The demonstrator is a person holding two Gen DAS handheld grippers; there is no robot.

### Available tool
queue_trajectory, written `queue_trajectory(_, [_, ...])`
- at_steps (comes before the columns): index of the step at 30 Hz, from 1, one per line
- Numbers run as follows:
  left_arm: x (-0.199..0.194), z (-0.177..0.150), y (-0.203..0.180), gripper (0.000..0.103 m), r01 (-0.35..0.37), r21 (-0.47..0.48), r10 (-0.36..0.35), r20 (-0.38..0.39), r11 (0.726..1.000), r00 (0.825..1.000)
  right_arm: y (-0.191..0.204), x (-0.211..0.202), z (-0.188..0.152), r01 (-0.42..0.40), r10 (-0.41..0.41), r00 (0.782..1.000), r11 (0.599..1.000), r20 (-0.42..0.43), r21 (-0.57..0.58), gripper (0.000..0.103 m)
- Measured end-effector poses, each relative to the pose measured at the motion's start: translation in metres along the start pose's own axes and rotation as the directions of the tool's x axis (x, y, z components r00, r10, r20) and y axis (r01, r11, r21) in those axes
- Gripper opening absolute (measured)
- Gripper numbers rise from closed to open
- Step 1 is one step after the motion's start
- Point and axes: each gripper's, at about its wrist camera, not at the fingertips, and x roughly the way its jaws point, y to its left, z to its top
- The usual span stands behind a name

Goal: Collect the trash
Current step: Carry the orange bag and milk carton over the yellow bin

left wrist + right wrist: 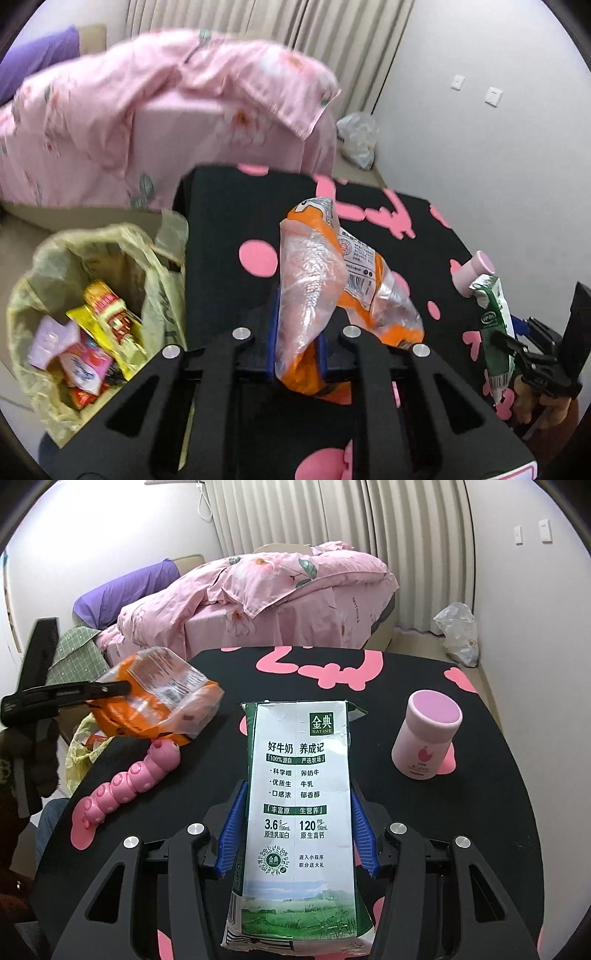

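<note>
Nearest the right wrist camera, the right gripper (297,834) is clamped on a flattened milk carton (299,812), its blue pads (232,834) pressing both long edges. The carton stands upright between the fingers above the black table (498,812) with pink spots. Its face reads "金典 SATINE", "100%", "3.6 g/100mL" and "120 mg/100mL" beside a QR code and a meadow picture.

Nearest the left wrist camera, the left gripper (297,350) is closed on a crumpled orange-and-clear plastic wrapper (314,280), held up over the table's left part. A white label with a barcode shows on the wrapper; its print is too small to read.

Just left of the table's left edge sits a bin lined with a yellowish bag (74,258), its mouth open and holding yellow, red and pink snack wrappers (88,343). The table's edge stands between bin and held wrapper.

On the table, a pink segmented caterpillar toy (129,786) lies along the left edge, and a pink-lidded jar (426,734) stands upright to the right, well apart from the carton. Bare tabletop lies between them.

Beyond the table's far edge are a bed with a pink floral quilt (280,590), a purple pillow (122,594), a clear plastic bag (458,631) on the floor near the wall, and pleated curtains (332,517).
</note>
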Motion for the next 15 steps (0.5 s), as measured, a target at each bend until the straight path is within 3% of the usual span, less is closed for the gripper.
queue_trajectory(10, [-0.069, 0.005, 0.008, 0.015, 0.015, -0.007, -0.014, 0.144, 1.000, 0.989, 0.021, -0.031, 0.021, -0.002, 0.005, 0.996, 0.999, 0.085, -0.035, 0.049])
queue_trajectory(15, [-0.102, 0.005, 0.028, 0.014, -0.083, -0.033, 0.088, 0.211, 0.996, 0.973, 0.050, -0.046, 0.037, -0.016, 0.029, 0.992, 0.995, 0.122, -0.101, 0.049])
